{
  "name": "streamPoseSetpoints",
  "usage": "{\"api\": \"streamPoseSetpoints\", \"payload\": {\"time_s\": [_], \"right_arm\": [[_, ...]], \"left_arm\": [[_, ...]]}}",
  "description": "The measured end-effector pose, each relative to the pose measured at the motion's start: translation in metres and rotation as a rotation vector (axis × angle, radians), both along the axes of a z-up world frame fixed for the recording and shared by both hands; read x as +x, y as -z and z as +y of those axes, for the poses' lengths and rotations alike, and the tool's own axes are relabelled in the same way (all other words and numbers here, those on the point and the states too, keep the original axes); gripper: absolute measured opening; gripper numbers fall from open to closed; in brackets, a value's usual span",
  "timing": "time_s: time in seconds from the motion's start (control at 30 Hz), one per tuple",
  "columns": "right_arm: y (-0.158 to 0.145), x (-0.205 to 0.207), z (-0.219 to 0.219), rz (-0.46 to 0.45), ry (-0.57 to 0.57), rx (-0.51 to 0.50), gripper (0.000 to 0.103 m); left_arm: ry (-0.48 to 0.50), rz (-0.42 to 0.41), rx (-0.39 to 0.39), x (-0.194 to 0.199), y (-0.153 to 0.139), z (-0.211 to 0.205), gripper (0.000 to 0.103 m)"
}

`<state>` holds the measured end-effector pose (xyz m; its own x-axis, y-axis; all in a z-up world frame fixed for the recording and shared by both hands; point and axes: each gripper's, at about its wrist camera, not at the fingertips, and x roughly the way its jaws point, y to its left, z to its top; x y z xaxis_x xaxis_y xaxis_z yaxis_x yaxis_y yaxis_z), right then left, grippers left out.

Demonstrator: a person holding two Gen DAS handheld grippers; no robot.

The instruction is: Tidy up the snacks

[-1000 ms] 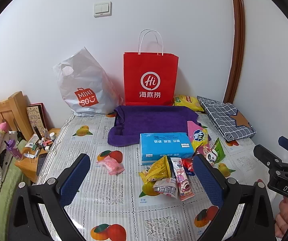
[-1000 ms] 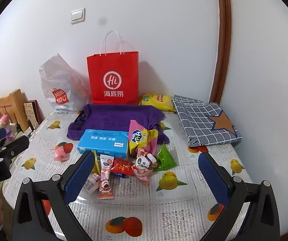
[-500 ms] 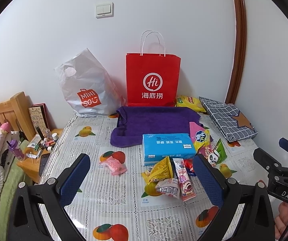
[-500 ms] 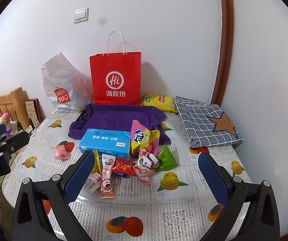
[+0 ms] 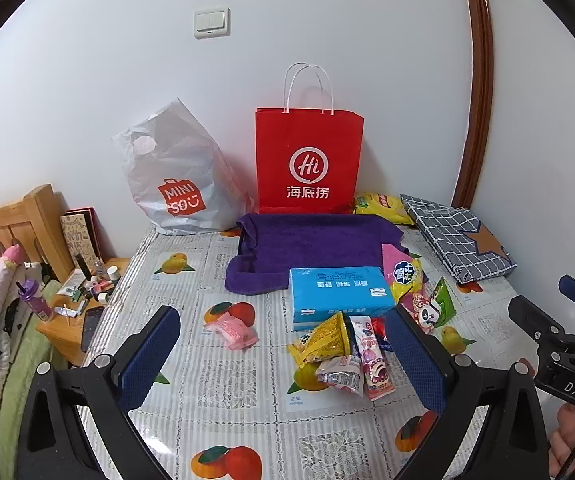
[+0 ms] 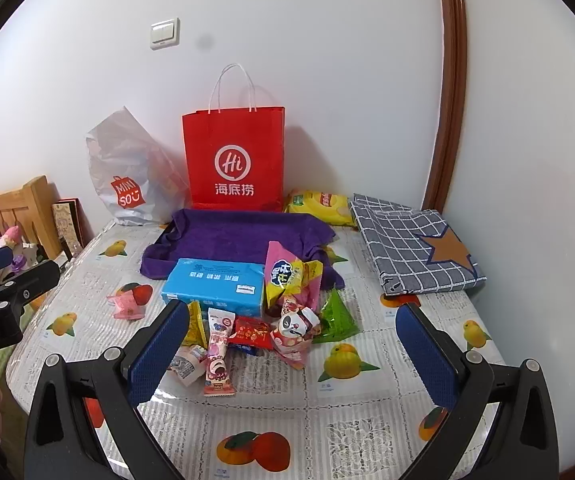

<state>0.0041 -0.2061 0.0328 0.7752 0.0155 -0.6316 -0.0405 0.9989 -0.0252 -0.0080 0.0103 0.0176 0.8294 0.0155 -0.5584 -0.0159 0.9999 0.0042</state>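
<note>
Blue-padded jaws of both our grippers, left gripper (image 5: 283, 356) and right gripper (image 6: 293, 354), hang spread wide and empty.
The snacks (image 6: 255, 332) lie heaped mid-worktop against the blue tissue box (image 6: 215, 284); we should pinch one outer packet's edge, sparing its neighbours.

The blue tissue box (image 5: 341, 295) lies on the fruit-print tablecloth (image 5: 215, 384), its far edge on the purple towel (image 5: 311, 250). Just in front of the box sits a snack pile: a yellow packet (image 5: 321, 340) and a pink packet (image 5: 371, 358). Left of the box lies a pink candy packet (image 5: 233, 330). Behind it stands the red paper bag (image 5: 307, 162). The left gripper (image 5: 283, 354) hovers with jaws wide apart, empty.
</note>
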Motion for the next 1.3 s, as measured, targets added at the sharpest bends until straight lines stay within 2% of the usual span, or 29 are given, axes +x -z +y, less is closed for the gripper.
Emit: {"api": "streamPoseSetpoints", "payload": {"time_s": [0.33,0.5,0.77,1.07,1.3], "right_arm": [[0.0,0.001,0.005,0.0,-0.001,-0.004,0.102],[0.001,0.001,0.006,0.004,0.0,-0.001,0.102],[0.004,0.004,0.007,0.013,0.006,-0.007,0.102],[0.004,0.009,0.01,0.006,0.008,-0.015,0.102],[0.012,0.017,0.012,-0.002,0.018,-0.023,0.102]], "left_arm": [[0.024,-0.027,-0.021,-0.009,-0.002,0.004,0.103],[0.041,-0.054,-0.06,-0.013,-0.002,0.008,0.103],[0.041,-0.069,0.035,-0.013,-0.003,-0.001,0.103],[0.073,-0.041,0.006,-0.004,-0.002,0.004,0.103],[0.049,-0.033,-0.007,0.008,0.005,0.008,0.103]]}}
